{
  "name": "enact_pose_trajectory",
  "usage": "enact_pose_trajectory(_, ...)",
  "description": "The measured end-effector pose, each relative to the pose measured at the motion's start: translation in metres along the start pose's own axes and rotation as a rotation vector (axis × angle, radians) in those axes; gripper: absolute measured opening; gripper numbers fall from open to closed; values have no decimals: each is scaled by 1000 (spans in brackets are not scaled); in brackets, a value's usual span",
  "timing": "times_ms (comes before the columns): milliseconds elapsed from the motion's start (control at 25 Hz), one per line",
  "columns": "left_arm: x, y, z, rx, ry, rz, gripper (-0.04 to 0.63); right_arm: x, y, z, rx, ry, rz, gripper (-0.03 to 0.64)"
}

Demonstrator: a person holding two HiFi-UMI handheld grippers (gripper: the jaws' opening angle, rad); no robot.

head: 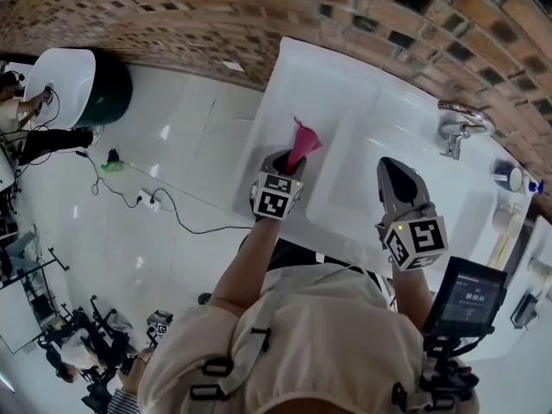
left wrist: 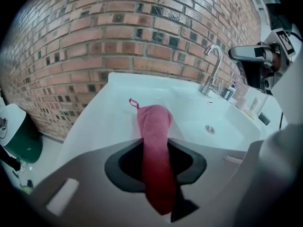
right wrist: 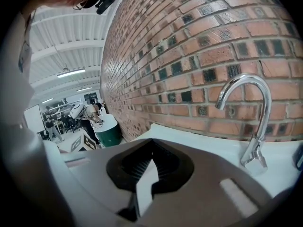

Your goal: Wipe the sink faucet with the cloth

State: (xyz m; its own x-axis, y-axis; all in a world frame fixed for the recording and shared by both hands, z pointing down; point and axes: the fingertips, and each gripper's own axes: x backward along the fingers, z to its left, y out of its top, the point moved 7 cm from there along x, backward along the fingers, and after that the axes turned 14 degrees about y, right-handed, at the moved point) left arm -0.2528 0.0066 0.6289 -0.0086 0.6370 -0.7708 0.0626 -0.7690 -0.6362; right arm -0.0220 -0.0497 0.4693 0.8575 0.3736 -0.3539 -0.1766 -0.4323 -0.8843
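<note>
Head view — right hand-held gripper (head: 392, 169) between cloth (head: 301, 142) and faucet (head: 457, 128), toiletries (head: 509, 178) beyond

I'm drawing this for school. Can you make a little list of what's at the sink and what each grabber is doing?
Place: white sink against a brick wall
Left gripper: shut on the pink cloth, above the sink
Right gripper: shut, empty, nearer the faucet
Faucet: curved, silver, not touched yet
</note>
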Motion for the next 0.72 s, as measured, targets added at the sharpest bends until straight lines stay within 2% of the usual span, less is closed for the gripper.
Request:
enact_pose_trajectory(160,3,1,0,10,-3,-8,98,5,0,1,5,2,-2,-6)
enact_pose_trajectory(280,13,13,-3,32,-9,-51,95,13,5,3,18,-4,-19,-6)
enact_pose_trajectory(440,33,49,-19,61,-36,-157,95,33,14,4,36,-22,-47,-6)
enact_pose_trajectory(720,75,129,-74,21,-111,-366,95,86,28,1,75,-81,-118,-6)
